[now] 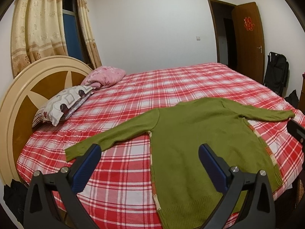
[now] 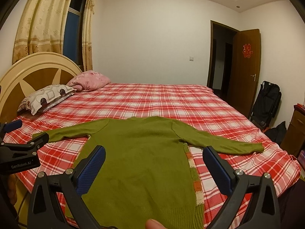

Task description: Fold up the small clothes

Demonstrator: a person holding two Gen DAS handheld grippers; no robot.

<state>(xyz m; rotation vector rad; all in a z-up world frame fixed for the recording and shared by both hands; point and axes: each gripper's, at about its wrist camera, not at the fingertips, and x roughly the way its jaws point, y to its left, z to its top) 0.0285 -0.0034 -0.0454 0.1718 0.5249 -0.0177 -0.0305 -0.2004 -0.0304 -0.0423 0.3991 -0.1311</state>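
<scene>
Partly hidden green sweater (image 2: 144, 152) hem, hand-held grippers spread wide.

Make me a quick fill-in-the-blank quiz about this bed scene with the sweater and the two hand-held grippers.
1. The sweater lying flat on the bed is ____ in colour.
2. The bedsheet has a red and white ____ pattern.
3. The jaws of the left hand-held gripper and the right hand-held gripper are both ____.
4. The brown door across the room stands ____.

Answers: green; plaid; open; open
</scene>
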